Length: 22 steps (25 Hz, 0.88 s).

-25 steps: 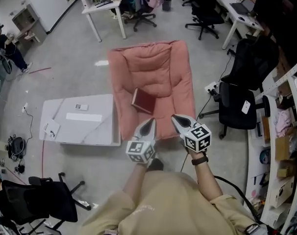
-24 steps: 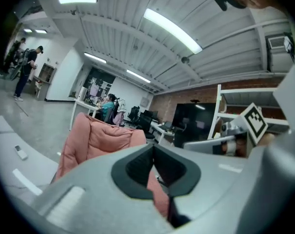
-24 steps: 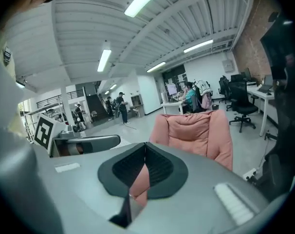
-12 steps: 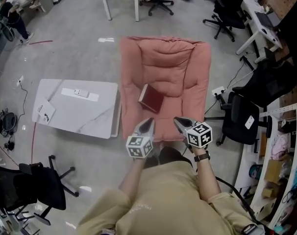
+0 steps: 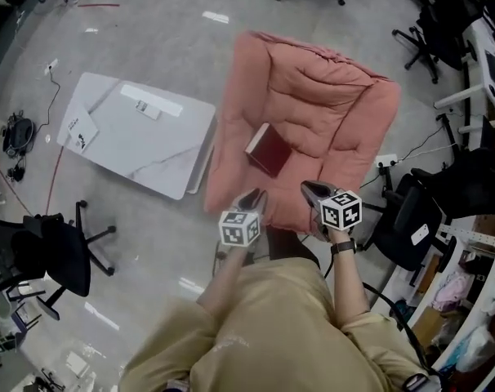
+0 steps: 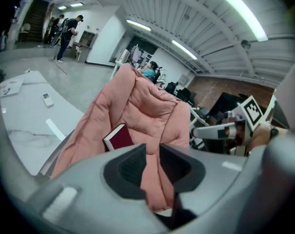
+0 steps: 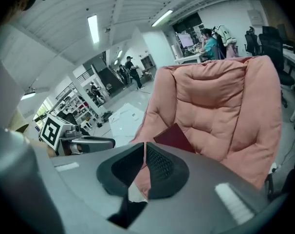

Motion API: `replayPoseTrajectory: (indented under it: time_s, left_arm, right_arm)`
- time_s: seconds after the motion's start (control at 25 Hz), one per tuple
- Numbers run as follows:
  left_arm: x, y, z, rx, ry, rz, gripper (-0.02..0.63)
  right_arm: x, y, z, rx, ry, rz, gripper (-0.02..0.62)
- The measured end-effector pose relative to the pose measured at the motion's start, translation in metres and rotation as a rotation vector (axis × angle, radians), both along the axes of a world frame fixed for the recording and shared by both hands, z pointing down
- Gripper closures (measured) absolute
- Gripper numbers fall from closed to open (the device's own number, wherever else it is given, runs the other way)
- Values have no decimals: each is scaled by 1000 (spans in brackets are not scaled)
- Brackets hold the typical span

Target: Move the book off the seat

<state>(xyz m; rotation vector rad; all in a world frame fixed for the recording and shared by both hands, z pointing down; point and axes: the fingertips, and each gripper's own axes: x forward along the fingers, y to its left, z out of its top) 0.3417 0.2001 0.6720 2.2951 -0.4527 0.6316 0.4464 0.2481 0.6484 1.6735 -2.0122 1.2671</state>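
A dark red book lies tilted on the pink cushioned seat, near its left side. Both grippers hover at the seat's front edge, short of the book. My left gripper has just been opening; its jaws stand a little apart with nothing between them. My right gripper is shut and holds nothing. In the left gripper view the book shows just above the left gripper. In the right gripper view the book sits just beyond the right gripper.
A low white marble-look table stands left of the seat, with a remote and a card on it. Black office chairs stand at the left and right. A cable runs over the floor.
Both grippers have come down and forward to the seat's front edge. The head view has swung, so the seat and table now sit tilted and further right.
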Motion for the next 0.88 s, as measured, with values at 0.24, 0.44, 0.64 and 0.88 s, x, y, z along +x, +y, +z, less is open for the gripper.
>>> replayPoseTrajectory:
  time_s: [0.24,0.44,0.64,0.88]
  left_arm:
    - [22,-13,51,-126,-58,-115,512]
    - [33,-23,97,-182,-128,-157,469]
    - [47,-33,151,-257,-133,-214,421]
    - [45,-53,208,-352,-138,-298,315]
  right_arm:
    - [25,-22,64,-139,-49,-181,534]
    - [50,-46,119,-228,-19,-341,475]
    - [69,-78,173,-256,-4,-437,413]
    - [58,-116,226,-258,43,-554,314]
